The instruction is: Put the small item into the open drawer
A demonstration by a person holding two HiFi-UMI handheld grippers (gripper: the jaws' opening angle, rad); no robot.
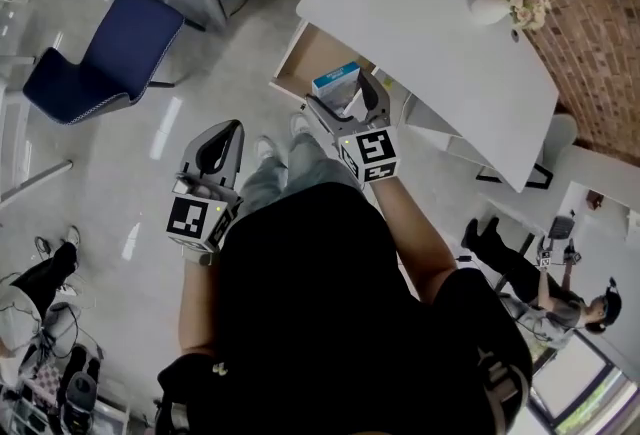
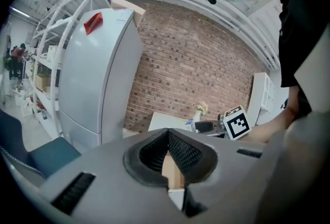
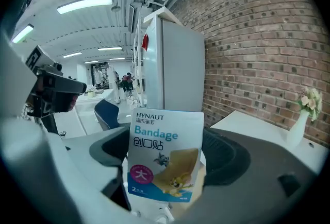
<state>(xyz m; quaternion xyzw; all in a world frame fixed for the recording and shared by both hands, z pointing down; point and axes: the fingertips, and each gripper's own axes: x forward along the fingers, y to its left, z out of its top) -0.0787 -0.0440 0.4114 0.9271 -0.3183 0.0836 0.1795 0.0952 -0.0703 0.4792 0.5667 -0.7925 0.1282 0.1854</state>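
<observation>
A small white and blue bandage box [image 3: 165, 155] stands upright between the jaws of my right gripper [image 3: 166, 164], which is shut on it. In the head view that box [image 1: 336, 83] and the right gripper [image 1: 347, 106] hang just over the near edge of the open wooden drawer [image 1: 312, 58] under the white table. My left gripper [image 1: 222, 145] is lower left, over the floor, shut with nothing in it. In the left gripper view its ribbed pads [image 2: 178, 150] meet at the tips, and the drawer's wood shows beyond.
A white table [image 1: 430, 33] with a small flower vase [image 1: 505, 11] runs along a brick wall. A blue chair [image 1: 105, 58] stands at the left, a grey fridge [image 2: 98, 73] behind it. Another person [image 1: 545, 293] is at the lower right. Cables and shoes lie lower left.
</observation>
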